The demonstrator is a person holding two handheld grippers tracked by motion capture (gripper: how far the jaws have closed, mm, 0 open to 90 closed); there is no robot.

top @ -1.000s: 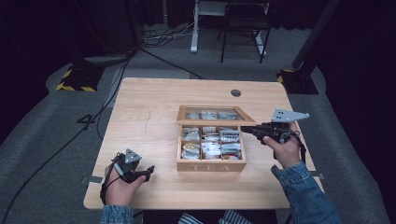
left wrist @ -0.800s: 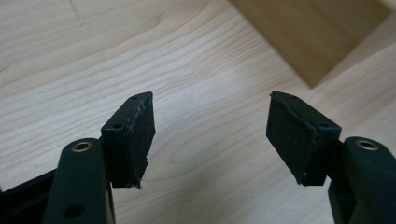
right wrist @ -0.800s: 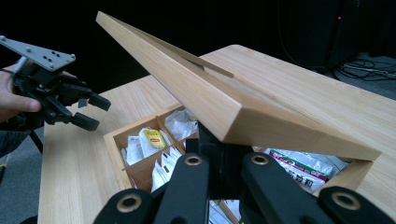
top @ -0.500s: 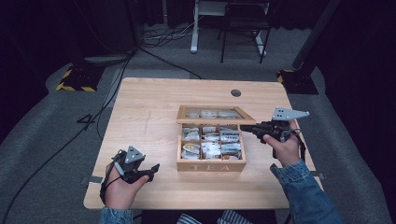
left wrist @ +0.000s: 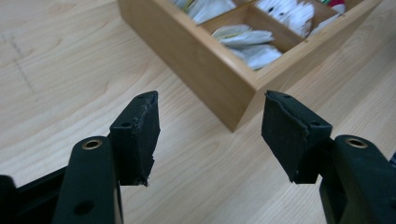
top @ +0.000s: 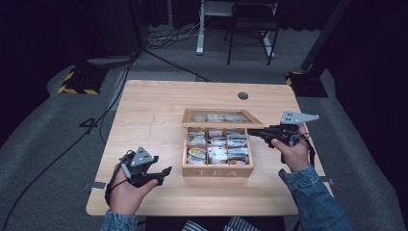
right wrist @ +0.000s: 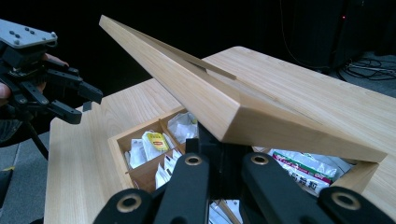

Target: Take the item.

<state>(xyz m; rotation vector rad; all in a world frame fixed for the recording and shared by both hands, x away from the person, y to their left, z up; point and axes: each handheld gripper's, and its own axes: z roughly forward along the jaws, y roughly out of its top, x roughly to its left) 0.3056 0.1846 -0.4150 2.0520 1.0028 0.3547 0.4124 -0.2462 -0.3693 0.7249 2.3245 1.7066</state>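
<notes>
A wooden tea box [top: 217,168] stands mid-table, its compartments full of tea bags [top: 216,147]. Its lid [top: 221,117] is raised and tilted back. My right gripper [top: 251,131] reaches in from the right at the lid's corner, jaws shut. In the right gripper view the lid [right wrist: 219,98] slants over the shut right gripper [right wrist: 219,147] and hides its tips; whether they pinch it I cannot tell. My left gripper [top: 162,176] hovers left of the box, open. Its jaws have just been closing a little, with nothing between them. The left gripper [left wrist: 210,121] faces the box's corner [left wrist: 205,70].
The light wooden table [top: 154,110] has a round cable hole [top: 243,96] at the back. On the dark floor beyond stand a chair and desk legs [top: 250,29], with cables [top: 120,86] trailing at the left. Across the open box, the left gripper [right wrist: 88,105] is held up.
My left gripper has risen a little and drifted toward the box. The right gripper and the lid have stayed put.
</notes>
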